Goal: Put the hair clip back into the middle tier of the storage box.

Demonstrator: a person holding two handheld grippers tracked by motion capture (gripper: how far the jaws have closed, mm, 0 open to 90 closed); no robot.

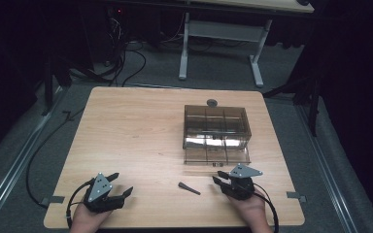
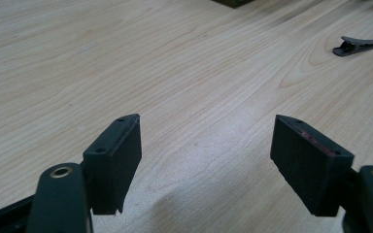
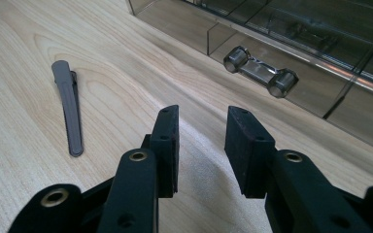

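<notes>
Two black two-jaw grippers rest low over the near edge of a pale wooden table (image 1: pixel 126 131), each held in one of the person's hands. On the left, the left gripper (image 1: pixel 120 183) has its jaws spread wide with bare wood between them; the left gripper view shows both pads clear of everything, so it is released and grasps nothing. On the right, the right gripper (image 1: pixel 219 176) holds its jaws partly apart, again with only tabletop between the pads, and it grips nothing. A slim dark grey hair clip (image 1: pixel 189 188) lies flat on the wood between the two grippers, nearer the right one and just to its left, touching neither. In the right gripper view the clip (image 3: pixel 68 108) lies left of the jaws, lengthwise away from the camera. Beyond the right gripper stands a smoky transparent plastic drawer box with divided compartments (image 1: pixel 216 127), its clear front handle (image 3: pixel 261 72) just ahead of the jaws
</notes>
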